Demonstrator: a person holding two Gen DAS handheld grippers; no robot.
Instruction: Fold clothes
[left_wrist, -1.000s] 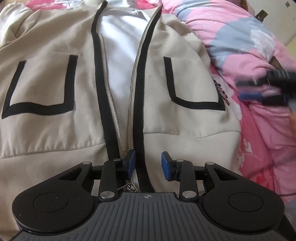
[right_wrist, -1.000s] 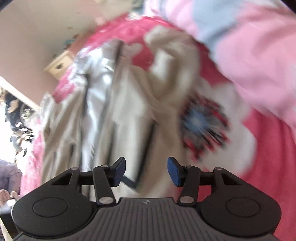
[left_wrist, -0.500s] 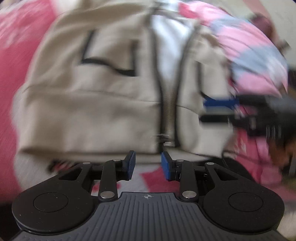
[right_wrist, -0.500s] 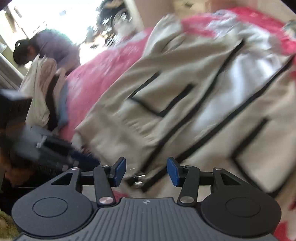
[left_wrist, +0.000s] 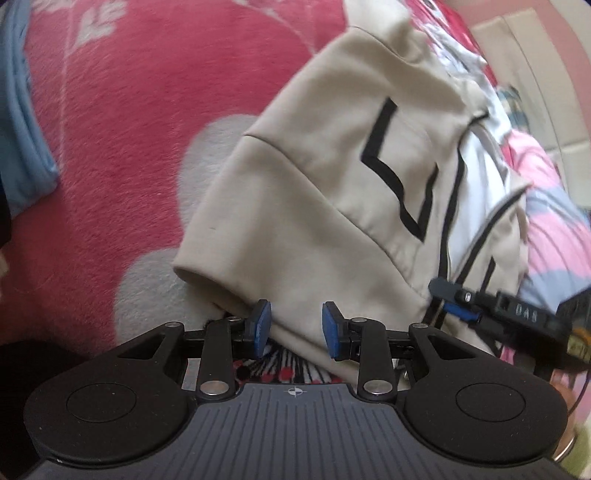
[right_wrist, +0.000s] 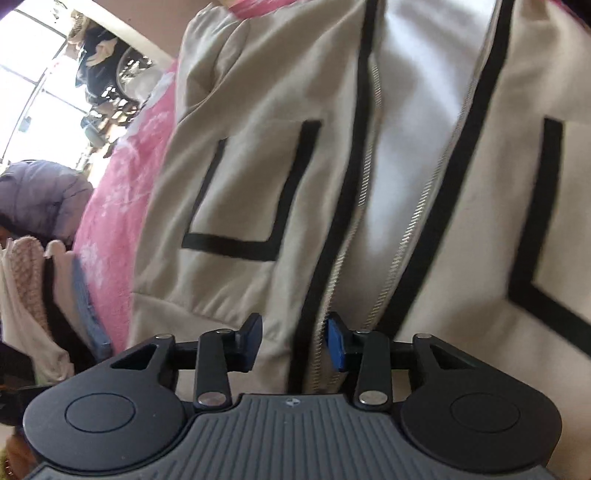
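A beige zip jacket (left_wrist: 332, 206) with black trim and black-outlined pockets lies front up on a red-pink blanket (left_wrist: 110, 147). My left gripper (left_wrist: 295, 328) is open, its jaws straddling the jacket's bottom hem near the left corner. My right gripper (right_wrist: 291, 341) is open at the hem over the open zipper (right_wrist: 354, 229) and black placket. It also shows in the left wrist view (left_wrist: 458, 299) at the right, by the zipper's lower end. The white lining (right_wrist: 417, 110) shows between the zipper halves.
A blue garment (left_wrist: 22, 122) lies at the blanket's left. A stack of folded clothes (right_wrist: 44, 306) sits at the left in the right wrist view. A person in a purple jacket (right_wrist: 44, 195) stands behind it by a bright window. Pink-blue bedding (left_wrist: 554, 221) lies right of the jacket.
Both grippers swung around fast. The left moved from the zipper area to the jacket's lower left hem corner. The right moved from the jacket's right side to the zipper at the hem.
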